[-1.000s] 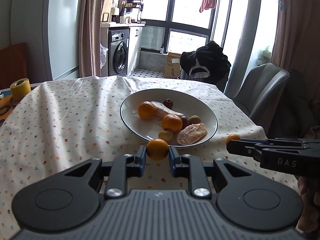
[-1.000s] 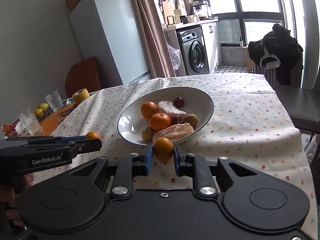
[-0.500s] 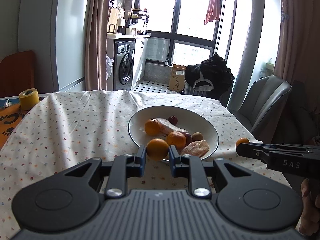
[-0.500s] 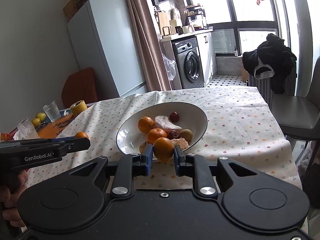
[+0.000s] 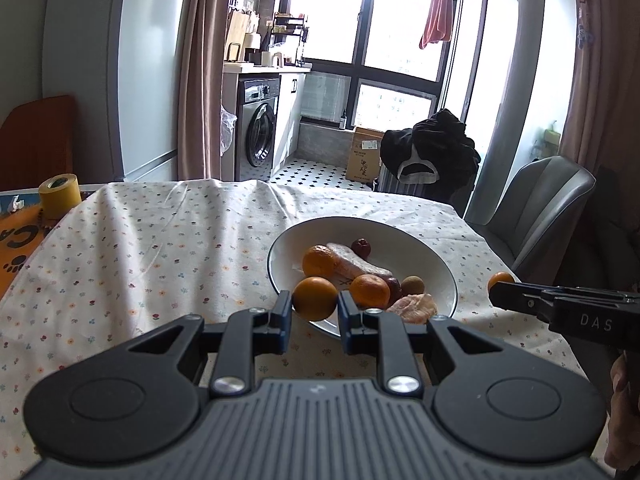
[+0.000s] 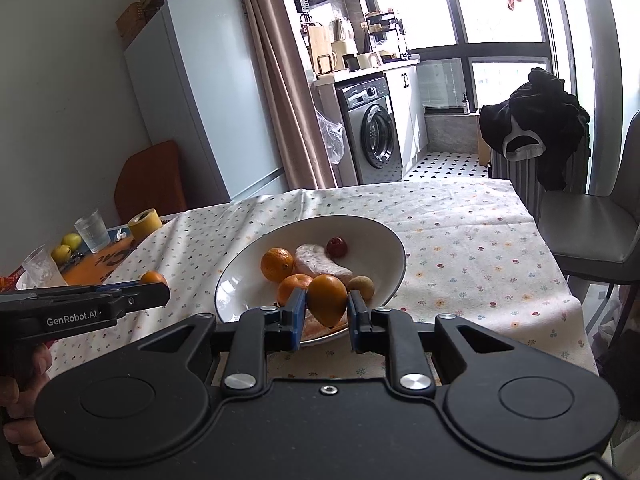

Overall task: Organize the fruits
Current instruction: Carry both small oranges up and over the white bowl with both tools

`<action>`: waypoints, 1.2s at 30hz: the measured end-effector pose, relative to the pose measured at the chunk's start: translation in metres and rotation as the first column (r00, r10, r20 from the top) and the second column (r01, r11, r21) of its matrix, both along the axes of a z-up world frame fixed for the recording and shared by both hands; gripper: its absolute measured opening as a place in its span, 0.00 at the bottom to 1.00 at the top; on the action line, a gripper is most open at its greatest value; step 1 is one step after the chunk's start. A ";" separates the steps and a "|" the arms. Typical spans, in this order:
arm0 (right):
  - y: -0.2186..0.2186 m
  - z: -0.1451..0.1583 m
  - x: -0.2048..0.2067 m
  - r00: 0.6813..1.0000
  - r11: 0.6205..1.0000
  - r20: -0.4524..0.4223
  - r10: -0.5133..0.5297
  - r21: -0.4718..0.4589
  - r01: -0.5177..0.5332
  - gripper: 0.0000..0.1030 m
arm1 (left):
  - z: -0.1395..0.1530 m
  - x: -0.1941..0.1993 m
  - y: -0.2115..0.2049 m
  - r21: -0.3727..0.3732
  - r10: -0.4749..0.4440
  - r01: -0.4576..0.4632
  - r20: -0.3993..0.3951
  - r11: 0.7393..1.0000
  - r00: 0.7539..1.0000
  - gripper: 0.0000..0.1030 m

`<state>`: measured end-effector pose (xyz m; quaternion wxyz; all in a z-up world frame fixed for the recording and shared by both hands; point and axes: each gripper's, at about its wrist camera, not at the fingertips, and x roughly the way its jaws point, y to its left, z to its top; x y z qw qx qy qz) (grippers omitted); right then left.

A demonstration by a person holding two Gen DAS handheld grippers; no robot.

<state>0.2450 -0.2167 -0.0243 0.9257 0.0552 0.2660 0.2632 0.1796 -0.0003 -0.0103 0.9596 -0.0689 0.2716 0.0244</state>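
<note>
A white bowl [image 5: 400, 232] [image 6: 376, 236] on the flowered tablecloth holds two oranges, a red fruit, a small brown fruit and pale peeled pieces. My left gripper [image 5: 314, 306] is shut on an orange [image 5: 315, 298], held above the table just short of the bowl's near rim. My right gripper [image 6: 327, 308] is shut on another orange [image 6: 327, 300], also raised near the bowl's front edge. Each gripper shows in the other's view: the right one [image 5: 498, 286] at the right, the left one [image 6: 154, 286] at the left, each with its orange at the tip.
A yellow tape roll [image 5: 59, 194] [image 6: 145, 224], two glasses [image 6: 92, 230] and yellow-green fruits [image 6: 66, 246] sit at the table's left end on an orange mat. A grey chair [image 5: 536, 208] stands at the right. A fridge, washing machine and windows lie beyond.
Both grippers have lifted and pulled back from the bowl with their oranges still held; the bowl now sits lower and farther in both views.
</note>
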 end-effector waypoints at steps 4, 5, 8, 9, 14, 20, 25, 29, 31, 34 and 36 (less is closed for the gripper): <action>0.000 -0.001 0.010 1.000 1.000 -0.006 -0.007 -0.001 0.007 0.20 | -0.002 0.010 0.004 -0.008 0.009 -0.009 -0.010 1.000 1.000 0.22; 0.000 -0.001 0.012 1.000 1.000 -0.008 -0.009 0.000 0.009 0.20 | -0.003 0.012 0.005 -0.009 0.009 -0.009 -0.013 1.000 1.000 0.22; 0.001 -0.002 0.019 1.000 1.000 -0.015 -0.011 -0.001 0.011 0.20 | -0.004 0.019 0.005 -0.010 0.005 -0.005 -0.020 1.000 1.000 0.22; 0.002 -0.003 0.021 1.000 1.000 -0.017 -0.010 -0.002 0.010 0.20 | -0.005 0.023 0.005 -0.010 0.003 -0.004 -0.022 1.000 1.000 0.22; 0.004 -0.005 0.033 1.000 1.000 -0.027 -0.008 -0.005 0.008 0.20 | -0.008 0.036 0.007 -0.015 0.002 -0.003 -0.035 1.000 0.999 0.22; 0.006 -0.009 0.047 0.999 1.000 -0.043 -0.007 -0.007 0.007 0.20 | -0.014 0.051 0.006 -0.021 -0.003 0.002 -0.052 1.000 0.999 0.22; 0.009 -0.016 0.059 0.998 1.000 -0.058 -0.008 -0.009 0.007 0.20 | -0.022 0.063 0.008 -0.027 -0.002 0.000 -0.070 1.000 0.998 0.22; 0.012 -0.022 0.068 0.997 1.000 -0.071 -0.010 -0.014 0.009 0.20 | -0.030 0.074 0.008 -0.031 -0.007 0.004 -0.086 1.000 0.996 0.22; 0.013 -0.024 0.073 0.997 1.000 -0.076 -0.012 -0.015 0.011 0.20 | -0.032 0.080 0.006 -0.029 -0.013 0.010 -0.090 1.000 0.996 0.22; 0.016 -0.026 0.080 0.997 1.000 -0.078 -0.014 -0.021 0.013 0.20 | -0.037 0.088 0.007 -0.036 -0.006 0.003 -0.088 0.999 0.996 0.22; 0.017 -0.027 0.085 0.997 1.000 -0.076 -0.015 -0.025 0.013 0.20 | -0.038 0.090 0.008 -0.034 0.003 -0.006 -0.083 0.999 0.997 0.25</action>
